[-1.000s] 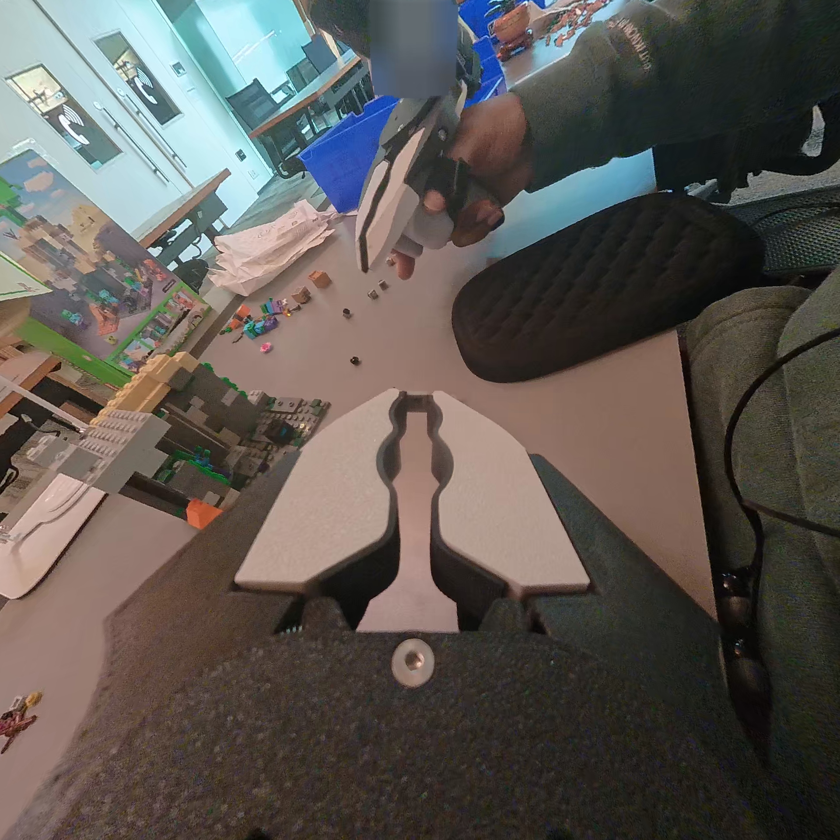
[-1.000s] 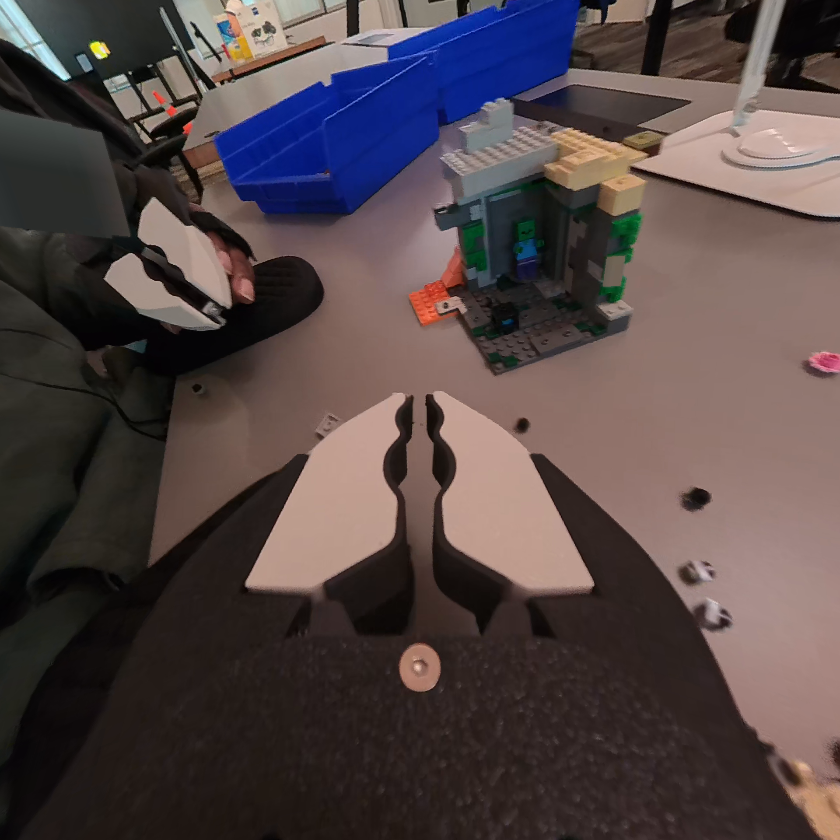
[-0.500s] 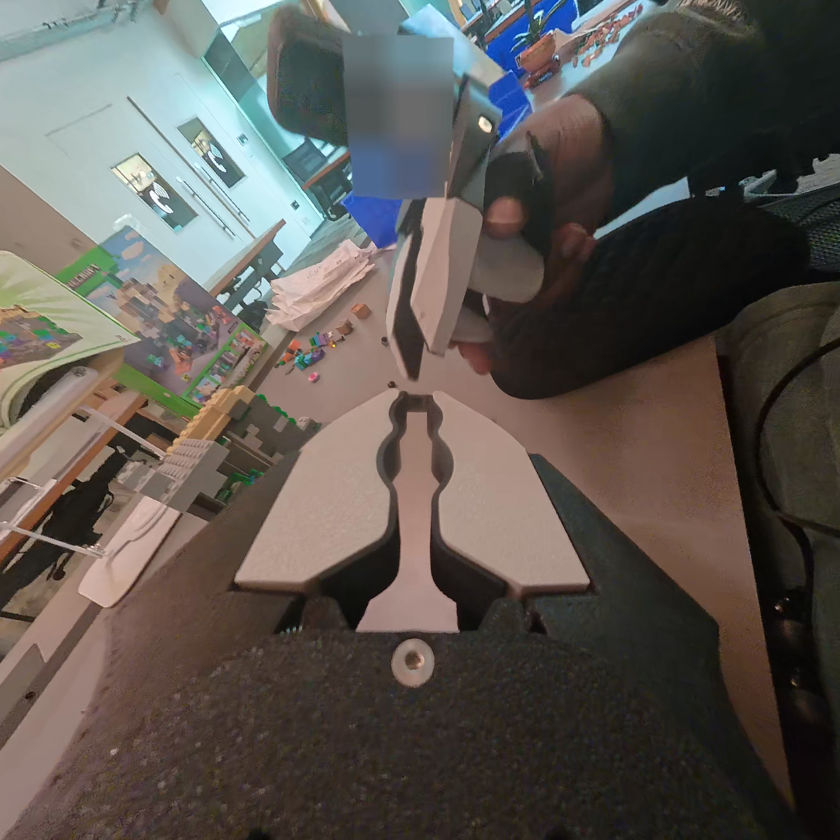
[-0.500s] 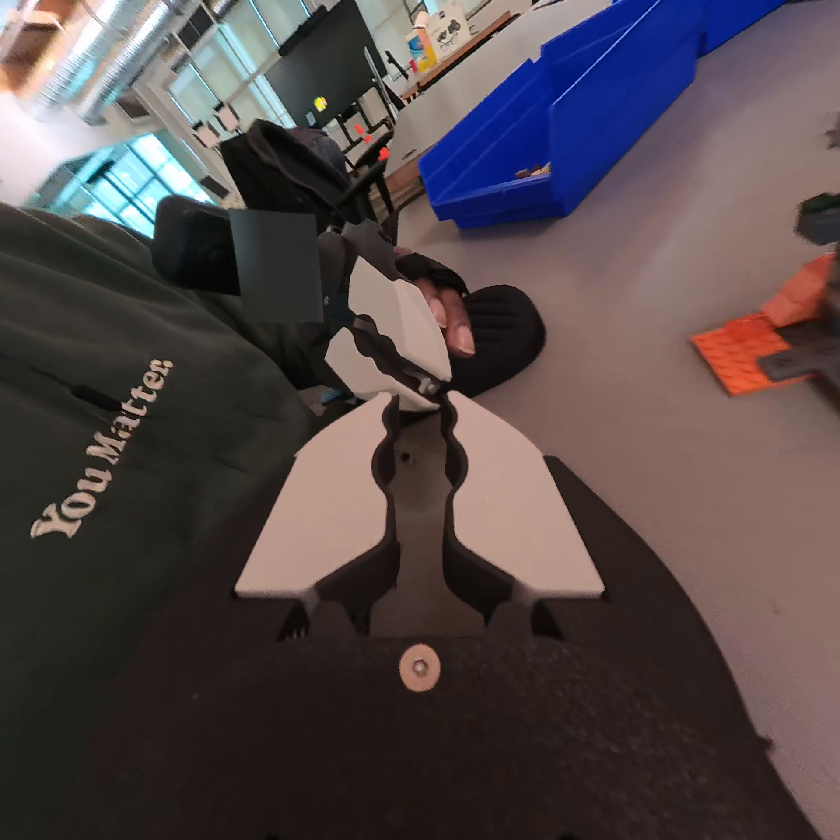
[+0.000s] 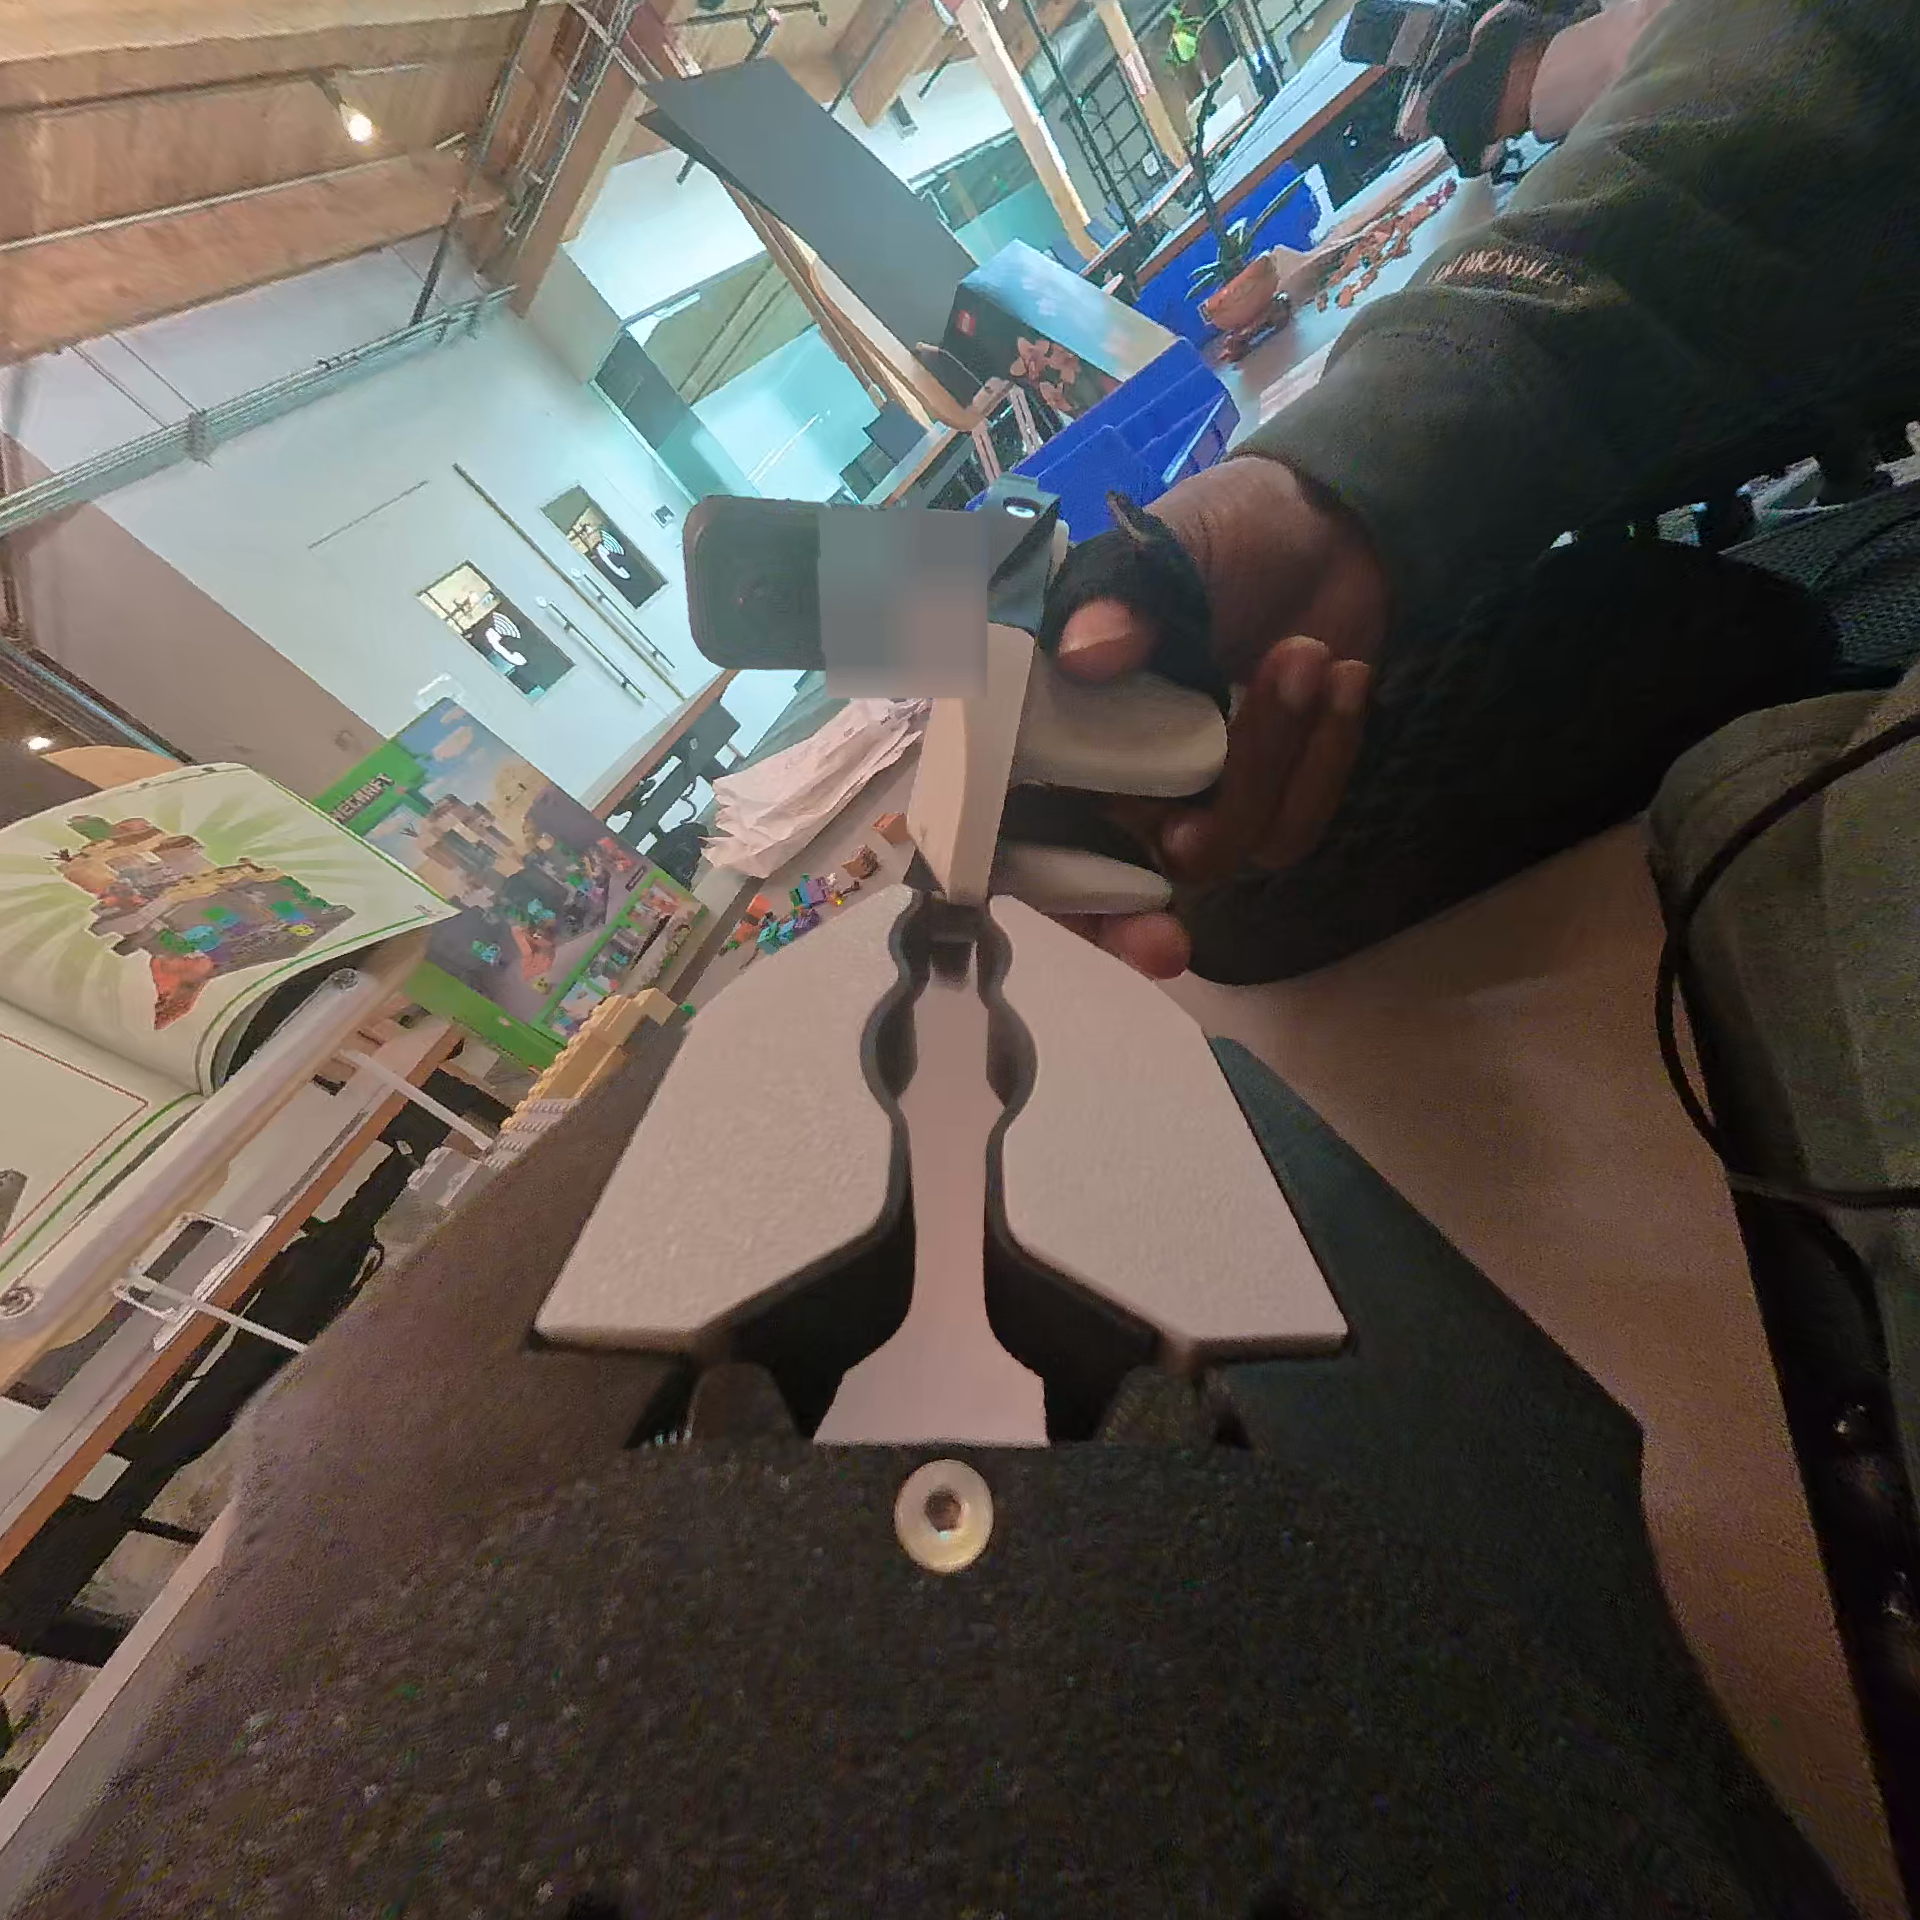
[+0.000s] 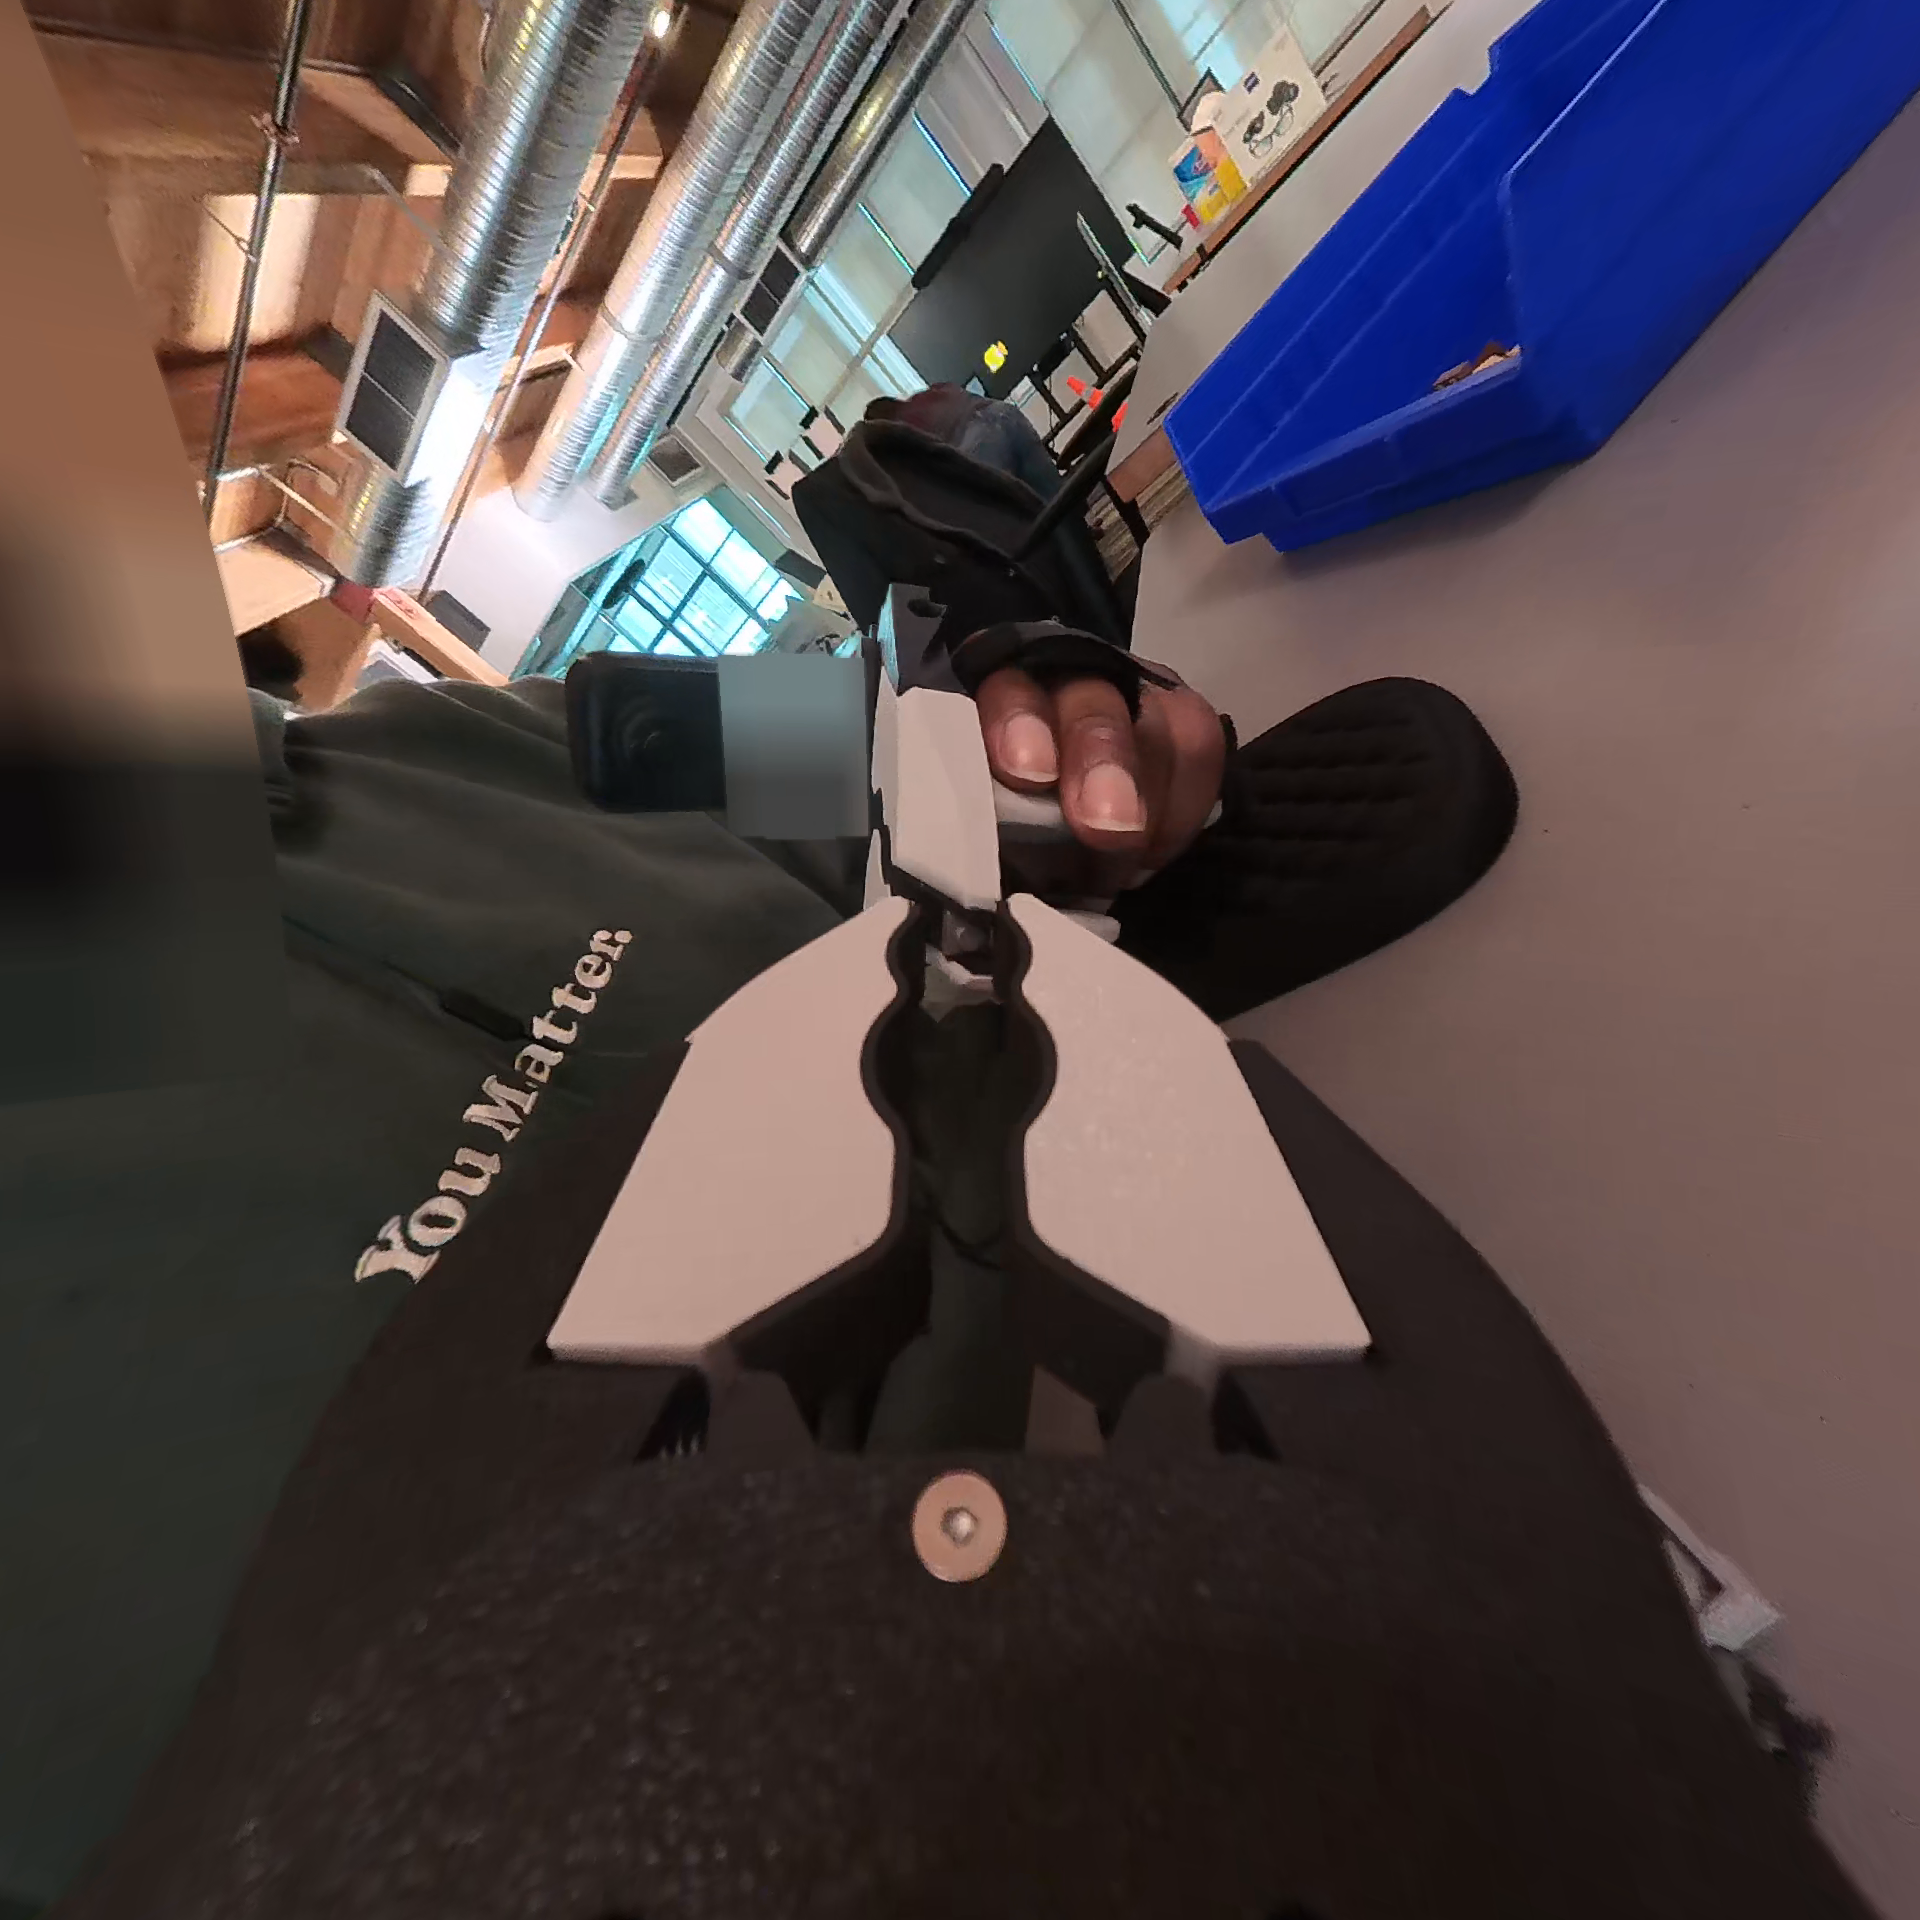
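Our left gripper [image 5: 945, 928] pinches a small dark-grey plastic piece [image 6: 964, 935] just beside the black quilted pad [image 6: 1351, 821]. Our right gripper [image 6: 956, 940] meets it tip to tip, jaws parted astride the piece (gripping or not, we cannot tell).
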`<move>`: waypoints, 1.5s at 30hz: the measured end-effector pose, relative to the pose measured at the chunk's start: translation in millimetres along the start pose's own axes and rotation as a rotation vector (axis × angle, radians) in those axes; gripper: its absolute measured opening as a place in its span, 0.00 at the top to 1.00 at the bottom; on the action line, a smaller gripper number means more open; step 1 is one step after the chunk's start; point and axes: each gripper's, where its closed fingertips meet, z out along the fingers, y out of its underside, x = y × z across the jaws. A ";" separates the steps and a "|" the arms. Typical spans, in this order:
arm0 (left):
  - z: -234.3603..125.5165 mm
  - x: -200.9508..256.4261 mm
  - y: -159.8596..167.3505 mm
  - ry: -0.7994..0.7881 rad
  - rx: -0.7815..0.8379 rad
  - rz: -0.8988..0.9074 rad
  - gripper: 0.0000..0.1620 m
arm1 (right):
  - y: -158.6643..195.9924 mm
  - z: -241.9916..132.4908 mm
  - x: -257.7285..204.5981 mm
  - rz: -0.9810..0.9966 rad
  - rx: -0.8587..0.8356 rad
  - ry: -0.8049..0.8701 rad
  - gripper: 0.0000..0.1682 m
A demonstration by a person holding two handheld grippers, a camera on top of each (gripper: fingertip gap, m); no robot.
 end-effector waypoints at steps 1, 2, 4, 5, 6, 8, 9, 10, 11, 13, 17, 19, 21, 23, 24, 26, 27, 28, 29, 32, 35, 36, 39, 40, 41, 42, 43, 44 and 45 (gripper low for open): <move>0.3 0.5 1.3 0.001 -0.006 0.003 0.95 | 0.8 -0.2 1.2 0.000 -0.006 0.003 0.93; 0.8 1.3 2.6 0.001 -0.012 0.008 0.95 | 1.7 -0.7 2.4 0.001 -0.012 0.006 0.93; 1.4 2.7 3.3 0.000 -0.018 0.025 0.95 | 2.9 -1.4 3.7 0.001 -0.016 0.006 0.94; 1.5 3.9 2.7 0.004 -0.017 0.029 0.94 | 3.0 -1.8 5.0 -0.002 -0.012 0.011 0.95; 1.3 3.3 3.0 0.002 -0.020 0.025 0.93 | 2.5 -2.7 5.9 -0.006 -0.004 0.015 0.95; -0.3 2.3 2.3 0.007 -0.010 0.011 0.93 | 2.2 -4.9 5.5 -0.017 0.000 0.015 0.96; -0.8 1.6 3.0 0.007 -0.012 0.006 0.93 | 2.8 -5.2 5.7 -0.031 -0.003 0.024 0.95; -1.2 2.2 3.2 0.010 -0.011 0.008 0.93 | 3.0 -5.0 5.6 -0.038 -0.002 0.029 0.95; -1.4 3.5 2.0 0.014 -0.003 0.012 0.94 | 3.1 -4.6 4.8 -0.036 0.000 0.027 0.96; -1.0 5.2 -0.3 0.018 0.007 0.023 0.94 | 4.0 -3.2 3.5 -0.035 0.000 0.018 0.95; -3.0 5.9 -5.0 0.013 0.027 0.045 0.95 | 4.9 -1.1 -2.3 -0.037 -0.002 -0.006 0.95; -4.8 6.3 -6.2 0.017 0.021 0.058 0.95 | 4.8 -0.7 -2.1 -0.060 -0.005 0.010 0.93; -8.8 1.6 -4.6 0.007 0.003 0.062 0.96 | 3.1 -3.3 -3.8 -0.082 -0.005 0.014 0.89; -18.9 -12.2 2.0 -0.029 -0.032 0.056 0.95 | 0.1 -10.7 -1.2 -0.122 0.001 0.064 0.87; -26.6 -23.2 7.1 -0.061 -0.060 0.049 0.95 | -1.0 -15.5 -0.1 -0.147 0.004 0.093 0.87; -48.4 -53.2 23.4 -0.143 -0.159 0.037 0.96 | -1.7 -26.4 3.1 -0.189 0.000 0.163 0.87; -63.3 -72.3 34.3 -0.196 -0.226 0.024 0.95 | -0.4 -32.7 7.1 -0.218 -0.011 0.215 0.88; -81.0 -93.0 46.0 -0.254 -0.295 0.012 0.95 | 1.6 -39.3 12.0 -0.252 -0.026 0.274 0.88; -101.2 -114.0 59.5 -0.311 -0.378 -0.009 0.95 | 3.7 -45.9 16.7 -0.282 -0.040 0.329 0.89; -172.0 -167.3 108.4 -0.458 -0.666 -0.139 0.95 | 7.9 -60.0 21.2 -0.309 -0.036 0.398 0.89; -237.9 -192.9 163.1 -0.539 -0.923 -0.306 0.95 | 8.0 -68.7 22.7 -0.273 0.010 0.400 0.90; -253.7 -195.4 178.8 -0.549 -0.982 -0.353 0.95 | 7.5 -71.2 23.6 -0.264 0.023 0.404 0.90; -279.3 -190.6 210.0 -0.529 -1.079 -0.452 0.87 | 6.5 -75.0 21.2 -0.255 0.048 0.400 0.91; -281.2 -185.4 214.6 -0.509 -1.089 -0.489 0.85 | 7.2 -75.6 20.6 -0.255 0.048 0.401 0.91; -280.1 -180.3 216.2 -0.487 -1.081 -0.523 0.82 | 8.5 -76.3 20.3 -0.254 0.044 0.405 0.91; -278.5 -177.7 215.8 -0.480 -1.066 -0.540 0.80 | 10.1 -77.0 20.9 -0.254 0.038 0.410 0.91; -277.2 -175.8 215.0 -0.474 -1.054 -0.547 0.79 | 11.8 -77.8 21.6 -0.252 0.033 0.416 0.91; -276.3 -174.0 214.2 -0.468 -1.047 -0.551 0.78 | 13.1 -78.6 22.4 -0.249 0.029 0.420 0.91; -276.1 -173.3 213.9 -0.470 -1.042 -0.553 0.77 | 13.6 -79.1 22.9 -0.244 0.030 0.420 0.91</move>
